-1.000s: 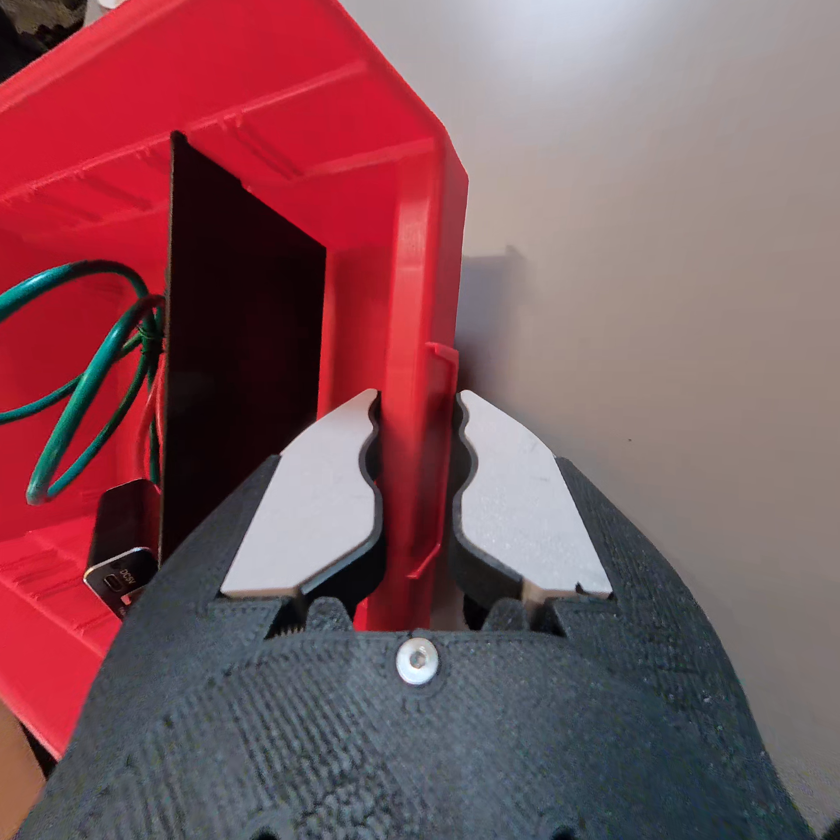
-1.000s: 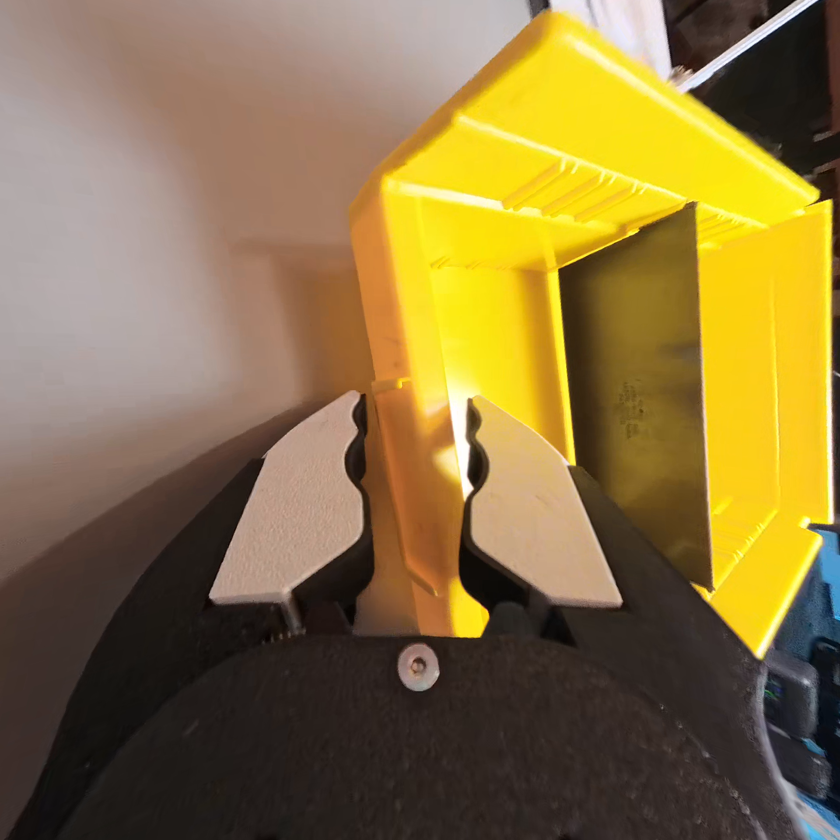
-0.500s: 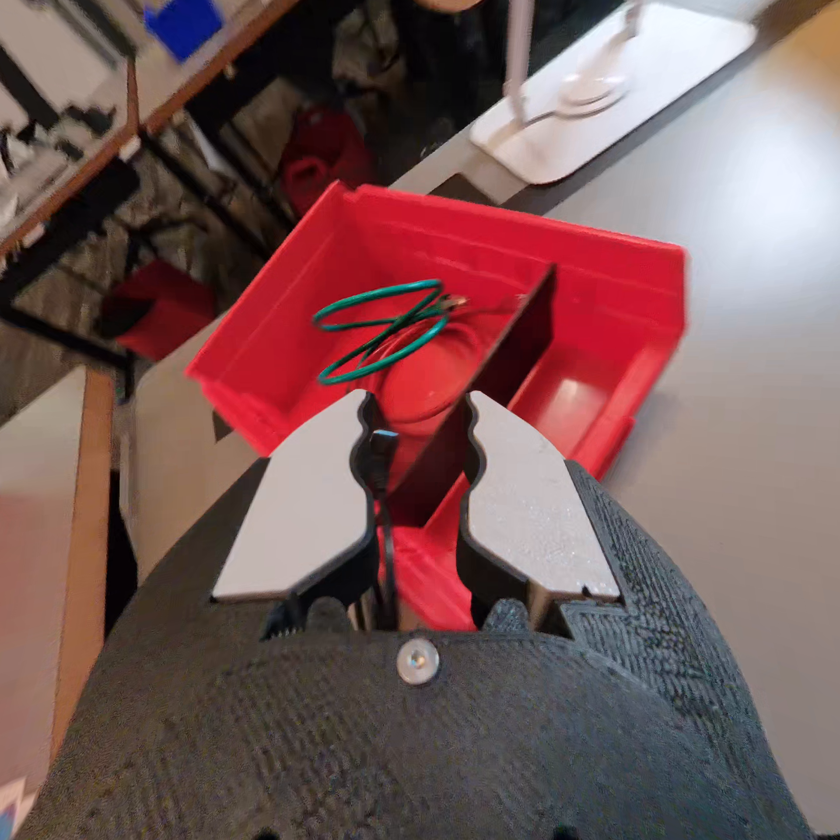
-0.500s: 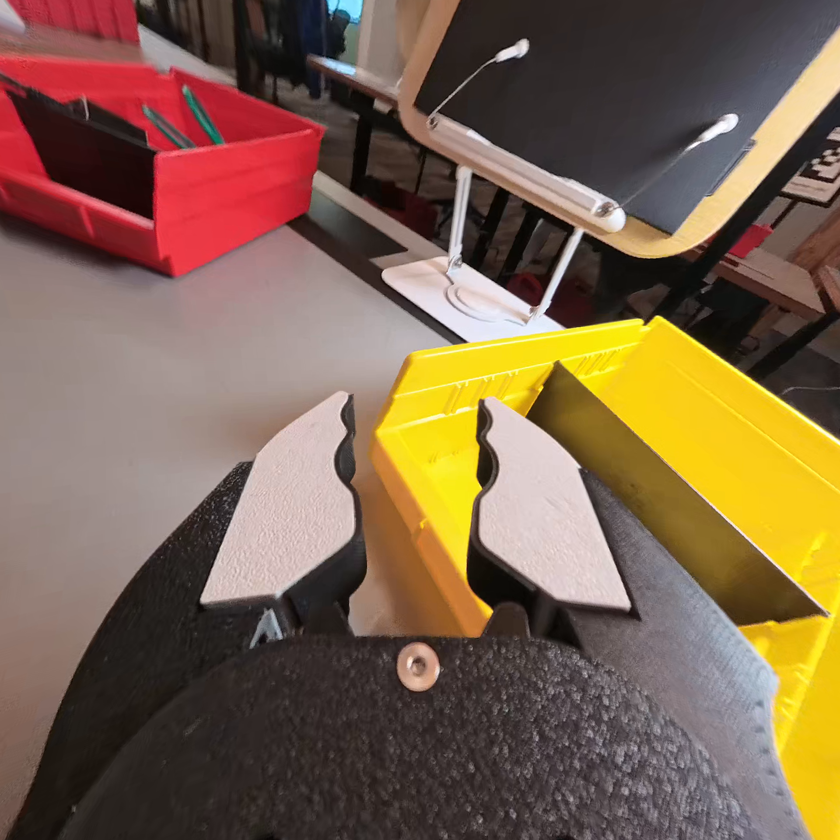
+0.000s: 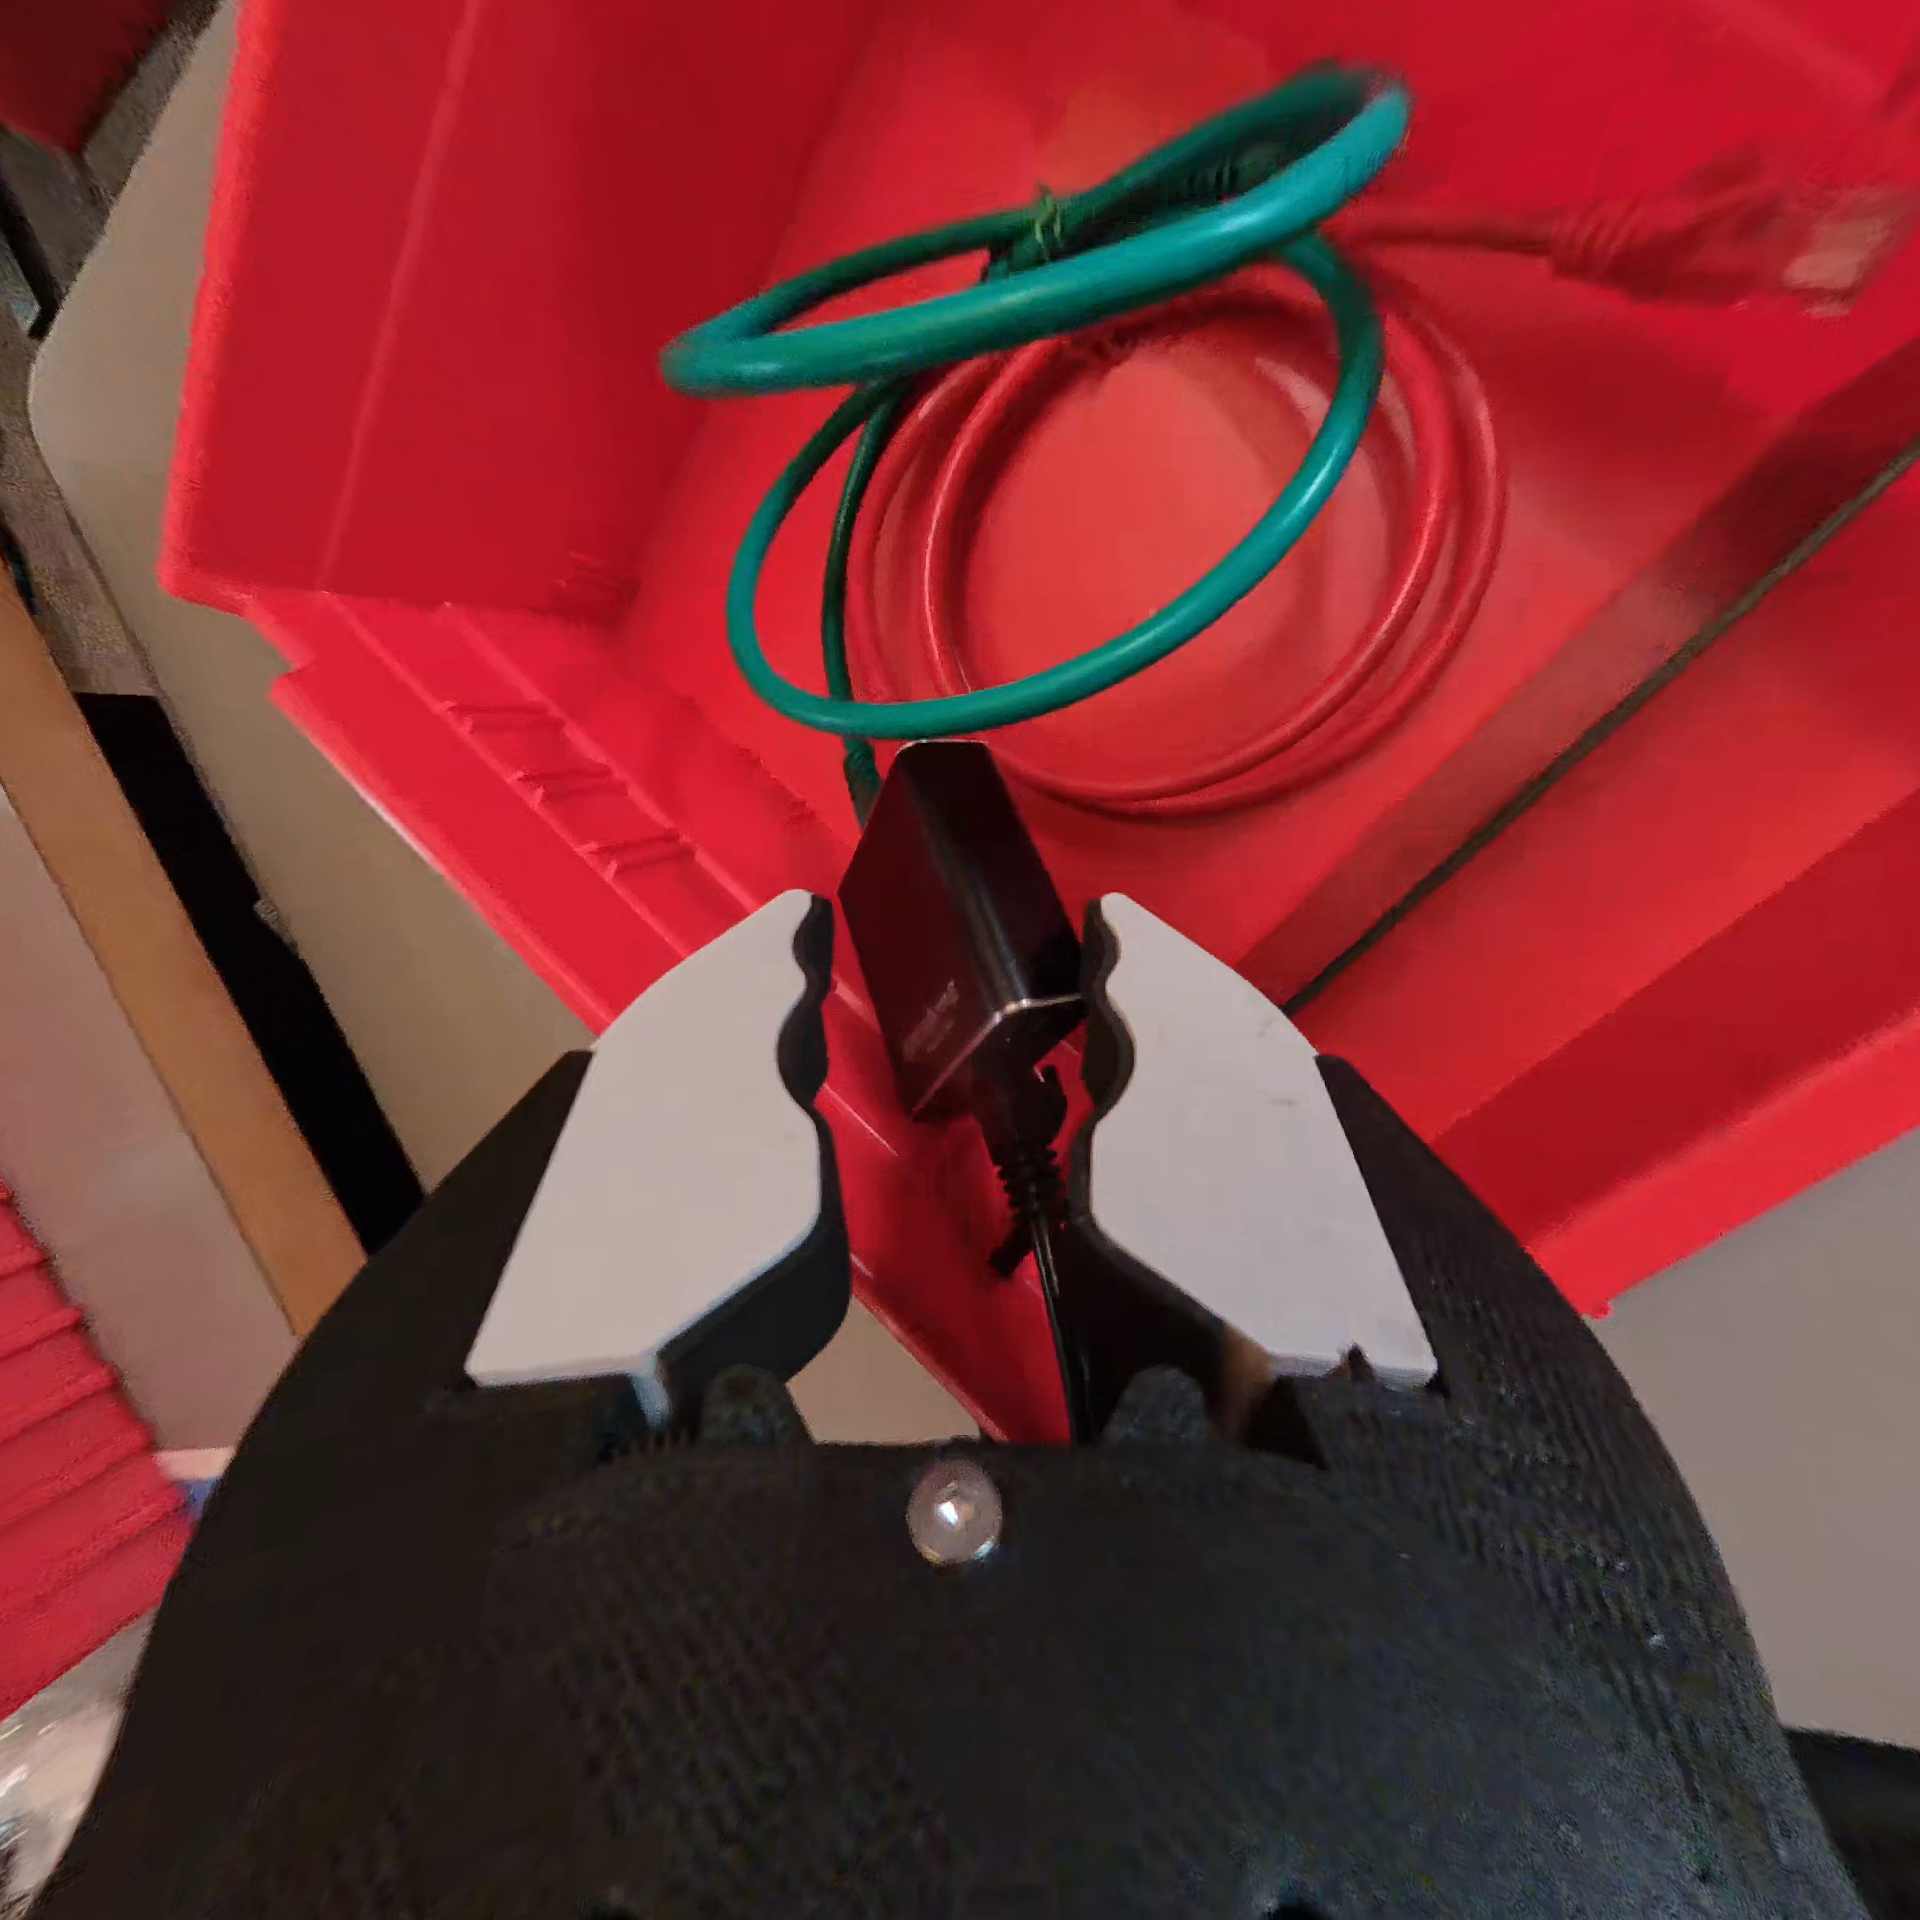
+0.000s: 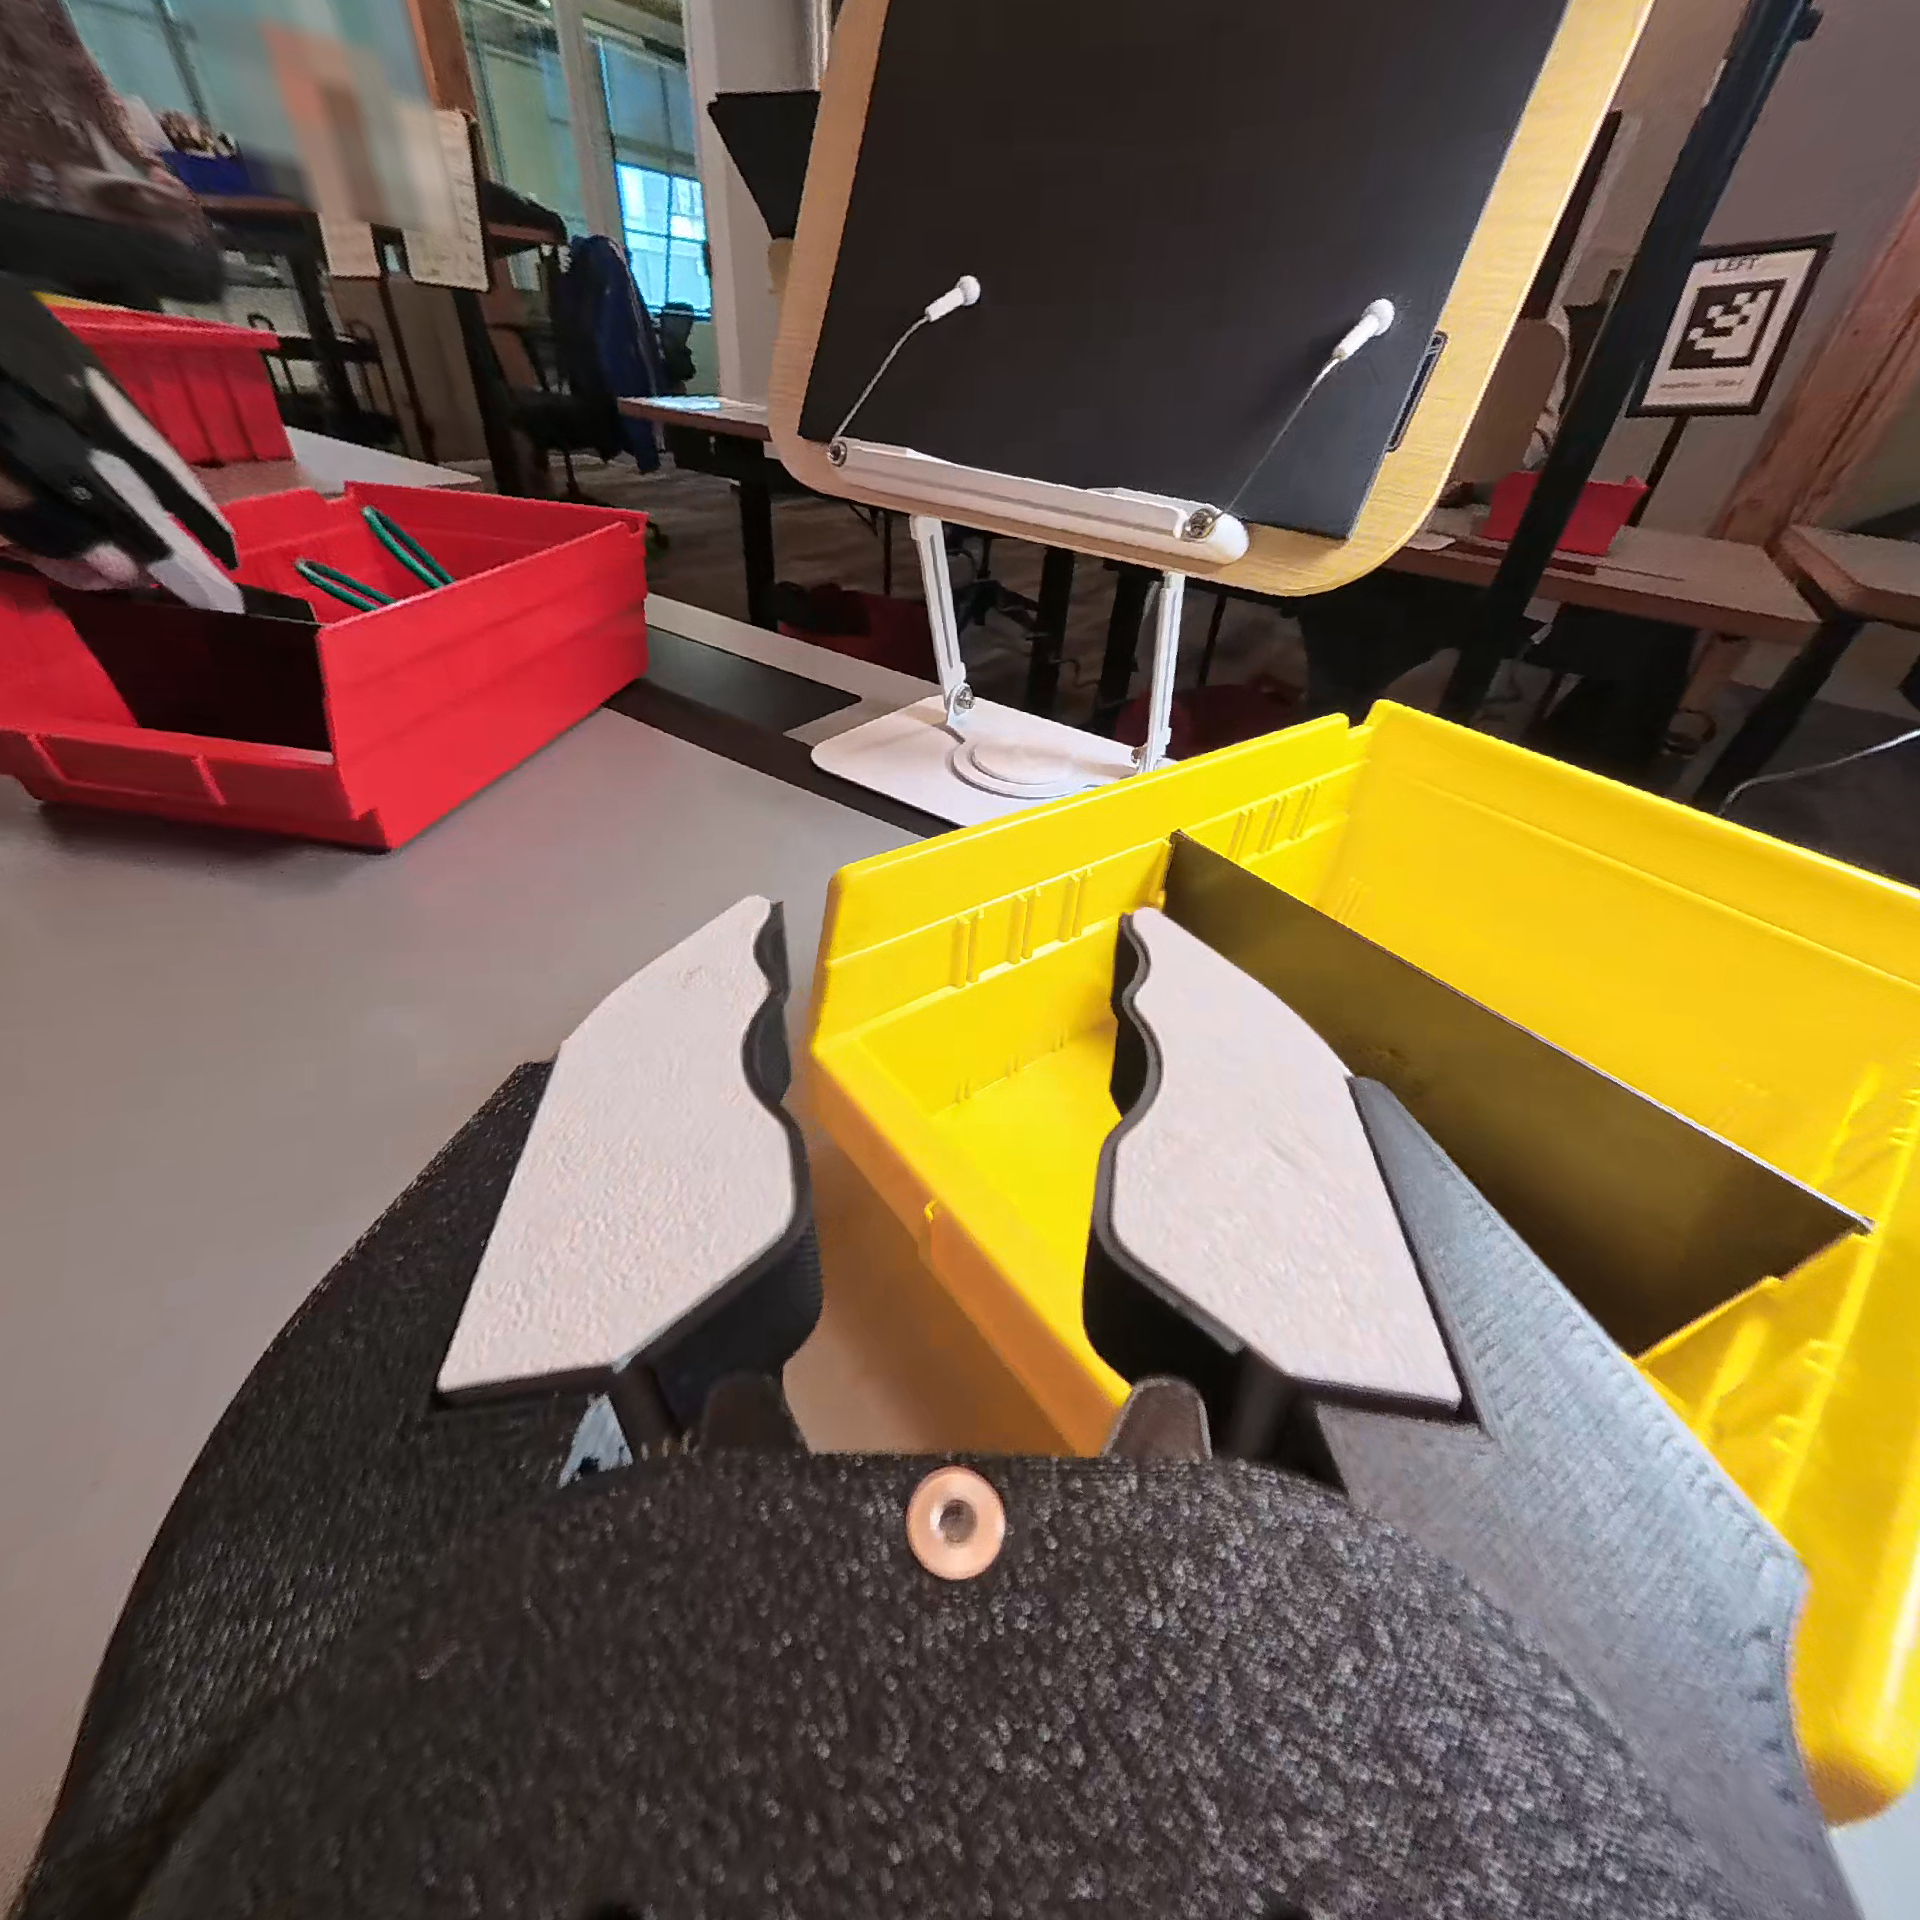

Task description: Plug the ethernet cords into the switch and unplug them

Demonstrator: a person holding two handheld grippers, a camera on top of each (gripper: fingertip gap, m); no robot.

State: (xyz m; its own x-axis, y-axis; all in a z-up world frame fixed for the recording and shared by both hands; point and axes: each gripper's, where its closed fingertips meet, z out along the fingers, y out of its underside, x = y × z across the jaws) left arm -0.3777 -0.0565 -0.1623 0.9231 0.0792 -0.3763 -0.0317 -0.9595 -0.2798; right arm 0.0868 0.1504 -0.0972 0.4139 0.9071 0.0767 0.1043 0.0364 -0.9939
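Observation:
In the left wrist view a small black switch (image 5: 956, 935) with a black lead lies in a red bin (image 5: 468, 312). Behind it lie a coiled green ethernet cord (image 5: 1039, 301) and a coiled red ethernet cord (image 5: 1455, 582). My left gripper (image 5: 956, 914) is open, its fingers on either side of the switch; I cannot tell if they touch it. My right gripper (image 6: 951, 920) is open and empty, straddling the near left wall of a yellow bin (image 6: 1558, 935). The left gripper (image 6: 156, 520) also shows far left in the right wrist view, over the red bin (image 6: 468, 707).
A black divider (image 5: 1558, 748) splits the red bin; another divider (image 6: 1507, 1122) splits the yellow bin. A dark board on a white stand (image 6: 1143, 260) stands at the table's far edge. The grey table (image 6: 312, 987) lies between the two bins. My right fingertips sit around 50 cm from my left ones.
Both grippers let go of the bin walls they were shut on. The left moved over the red bin and down to the switch. The right opened wider above the yellow bin's wall.

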